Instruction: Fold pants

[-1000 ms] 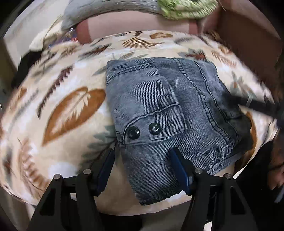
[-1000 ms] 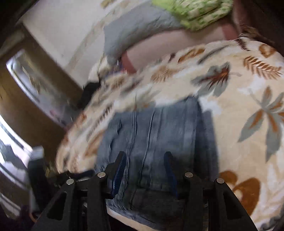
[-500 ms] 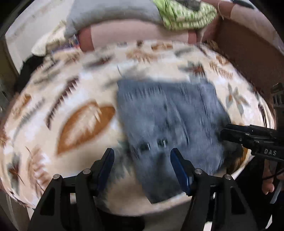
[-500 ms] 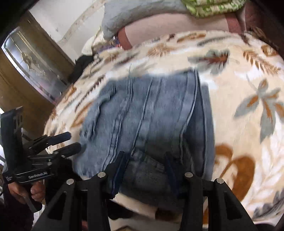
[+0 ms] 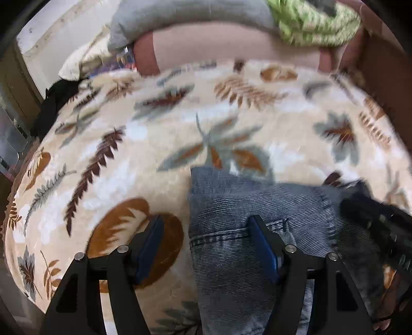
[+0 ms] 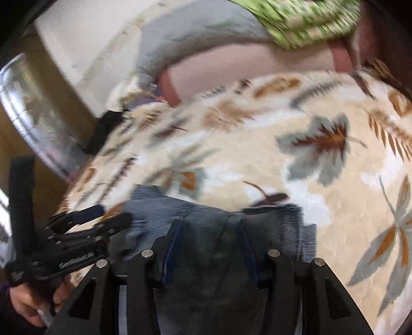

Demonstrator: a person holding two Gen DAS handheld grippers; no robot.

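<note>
L claw (image 5: pixel 206 247) spread, empty, straddling the pants' (image 5: pixel 257 206) left edge on the blanket (image 5: pixel 154 128). R claw (image 6: pixel 209 247) has dark denim between its pads, probably pinching, view too blurred to tell. Pants look folded; next: final tidy or release.

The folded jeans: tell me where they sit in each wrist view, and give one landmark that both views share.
Left wrist view: the folded jeans fill the lower right, their left edge running down between the left gripper's fingers.
Right wrist view: they lie at bottom centre, partly behind the right gripper.
Shared landmark: the green patterned cloth at the top, right of centre.
</note>
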